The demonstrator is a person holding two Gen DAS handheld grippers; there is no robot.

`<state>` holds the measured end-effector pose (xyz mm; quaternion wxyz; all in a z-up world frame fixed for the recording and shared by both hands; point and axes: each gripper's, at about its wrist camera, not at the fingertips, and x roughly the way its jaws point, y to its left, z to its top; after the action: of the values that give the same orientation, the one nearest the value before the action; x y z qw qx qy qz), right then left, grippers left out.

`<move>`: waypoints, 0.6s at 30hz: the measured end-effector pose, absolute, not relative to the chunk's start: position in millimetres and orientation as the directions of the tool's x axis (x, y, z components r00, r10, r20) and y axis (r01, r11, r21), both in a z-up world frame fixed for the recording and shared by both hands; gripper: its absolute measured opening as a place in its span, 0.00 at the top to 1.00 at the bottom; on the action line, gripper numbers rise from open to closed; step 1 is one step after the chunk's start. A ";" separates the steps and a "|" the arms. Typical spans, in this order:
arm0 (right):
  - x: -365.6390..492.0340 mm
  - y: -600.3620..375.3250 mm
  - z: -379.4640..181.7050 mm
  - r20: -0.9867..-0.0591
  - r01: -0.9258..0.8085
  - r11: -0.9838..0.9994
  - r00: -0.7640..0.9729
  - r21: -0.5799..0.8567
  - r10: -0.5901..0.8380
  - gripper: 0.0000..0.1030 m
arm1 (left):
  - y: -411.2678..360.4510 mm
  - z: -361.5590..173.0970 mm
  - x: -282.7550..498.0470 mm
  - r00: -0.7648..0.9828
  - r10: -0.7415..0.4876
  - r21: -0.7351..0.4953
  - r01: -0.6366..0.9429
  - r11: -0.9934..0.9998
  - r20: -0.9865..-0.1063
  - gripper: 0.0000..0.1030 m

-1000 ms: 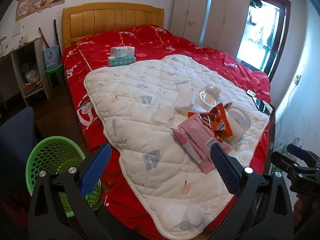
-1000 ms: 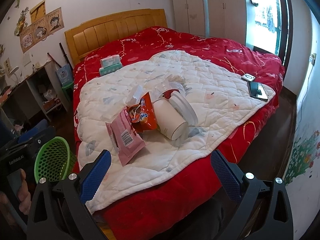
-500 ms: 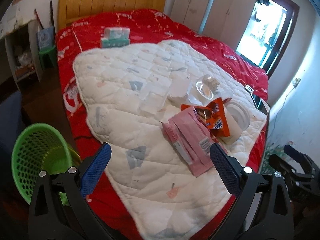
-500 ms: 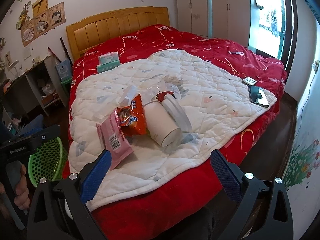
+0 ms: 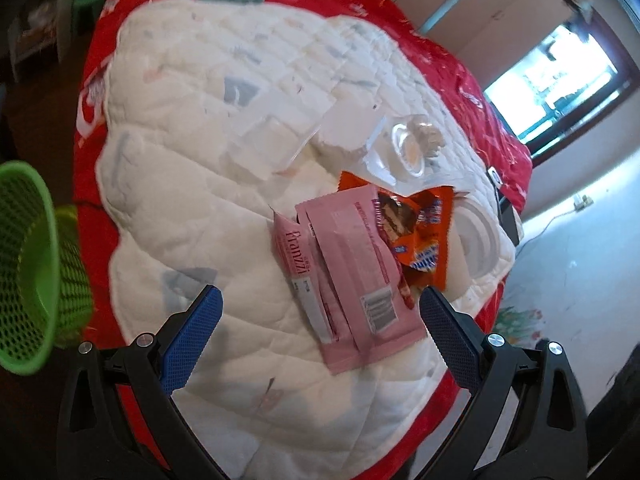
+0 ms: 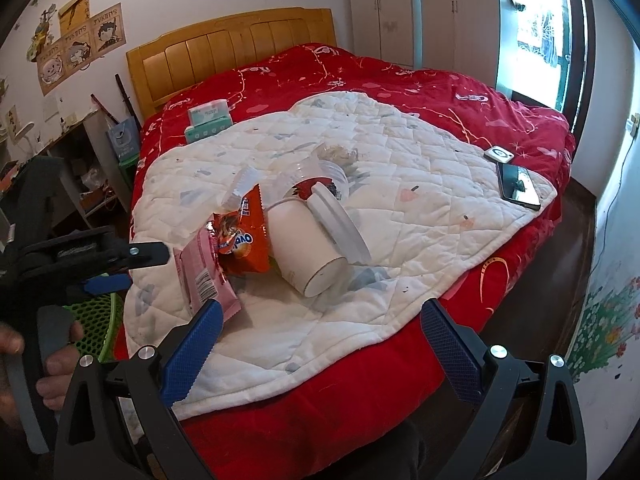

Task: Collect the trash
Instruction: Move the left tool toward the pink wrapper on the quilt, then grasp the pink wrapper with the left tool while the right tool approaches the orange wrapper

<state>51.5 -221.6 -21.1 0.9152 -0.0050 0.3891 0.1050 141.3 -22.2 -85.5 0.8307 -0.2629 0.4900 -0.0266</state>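
Observation:
Trash lies on a white quilt on the red bed. A pink wrapper lies just ahead of my open left gripper, with an orange snack bag behind it and clear plastic packaging further back. In the right wrist view the pink wrapper, orange bag and a tipped white cup with its lid lie ahead of my open, empty right gripper. The left gripper shows at the left. A green mesh basket stands on the floor left of the bed.
A tissue box sits near the wooden headboard. A phone and a small white device lie at the quilt's right corner. Shelves stand left of the bed, wardrobes and a bright door at the back right.
My left gripper has moved forward and tilted down over the bed, closing in on the pink wrapper. My right gripper has edged slightly closer to the bed. Both stay open.

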 end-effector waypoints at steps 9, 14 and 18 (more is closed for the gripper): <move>59.7 -223.9 -29.0 -0.725 -0.198 0.977 0.660 0.081 0.195 0.07 | -32.7 -99.6 170.9 0.487 -0.397 -0.552 -0.226 0.803 -0.778 0.06; 60.9 -222.5 -30.1 -0.728 -0.206 0.975 0.657 0.080 0.198 0.07 | -34.2 -105.8 182.2 0.469 -0.415 -0.564 -0.239 0.790 -0.780 0.13; 60.7 -222.5 -29.3 -0.726 -0.208 0.975 0.659 0.078 0.198 0.07 | -35.5 -112.2 187.3 0.457 -0.463 -0.607 -0.241 0.757 -0.760 0.23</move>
<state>60.7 -222.5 -29.3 0.9106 -0.0062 0.3978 0.1116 187.3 -35.5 -112.2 0.7822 -0.3411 0.5164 -0.0710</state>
